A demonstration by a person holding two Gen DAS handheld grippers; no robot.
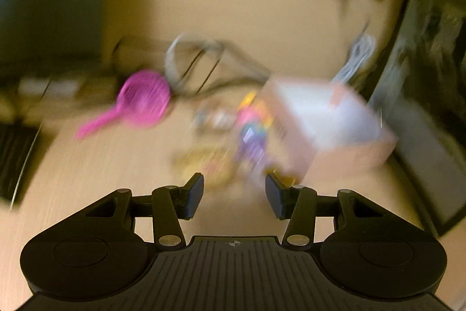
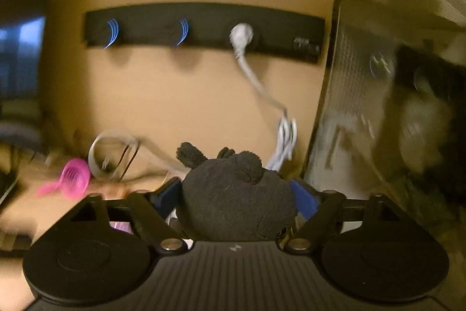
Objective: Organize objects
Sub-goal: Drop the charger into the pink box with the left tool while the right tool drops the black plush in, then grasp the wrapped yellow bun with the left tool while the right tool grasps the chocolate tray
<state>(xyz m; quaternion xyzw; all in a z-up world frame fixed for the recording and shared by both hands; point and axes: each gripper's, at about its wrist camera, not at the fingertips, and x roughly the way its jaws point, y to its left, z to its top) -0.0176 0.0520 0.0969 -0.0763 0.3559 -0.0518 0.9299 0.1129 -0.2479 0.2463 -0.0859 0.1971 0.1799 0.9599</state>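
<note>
Black plush toy [image 2: 236, 194] fills the right hand-held gripper [image 2: 237, 198]; left hand-held gripper [image 1: 234, 194] gapes empty.

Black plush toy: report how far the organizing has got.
Done: nothing clearly visible; the pink box interior is too blurred to judge. In hand: the black plush toy sits between the right gripper jaws; the left gripper is open and empty. Left: the pink brush and colourful clutter lie on the table.

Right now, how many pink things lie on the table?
1 for sure: a pink brush at the left, beside the gray strap. The colorful pile near the box also shows pink, but blur hides what it is.
</note>
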